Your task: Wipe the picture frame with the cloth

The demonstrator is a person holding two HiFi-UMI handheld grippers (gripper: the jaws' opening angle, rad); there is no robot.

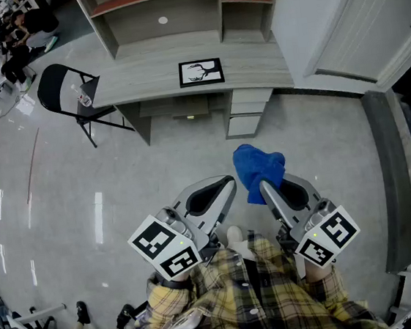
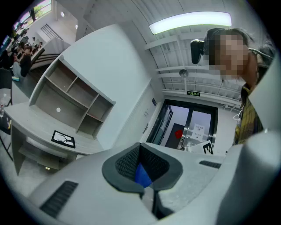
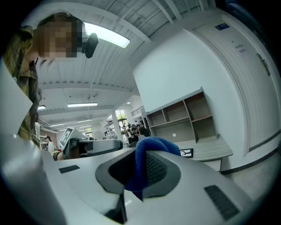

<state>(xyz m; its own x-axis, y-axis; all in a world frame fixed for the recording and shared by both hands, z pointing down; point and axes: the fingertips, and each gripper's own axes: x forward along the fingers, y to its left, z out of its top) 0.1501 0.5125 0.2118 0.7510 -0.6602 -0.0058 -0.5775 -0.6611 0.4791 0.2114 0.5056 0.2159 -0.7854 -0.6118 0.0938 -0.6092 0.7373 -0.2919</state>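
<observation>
The picture frame, black-edged with a dark branch print, lies flat on the light wooden desk far ahead. It also shows small in the left gripper view and the right gripper view. My right gripper is shut on the blue cloth, which bunches out over its jaws. Beside it, my left gripper is shut with nothing held. In its own view only a sliver of blue shows past the pads. Both grippers hang level over the floor, well short of the desk.
A shelf unit rises behind the desk, with drawers under its right end. A black folding chair stands at the desk's left end. A white wall and door close the right side. Glossy floor lies between me and the desk.
</observation>
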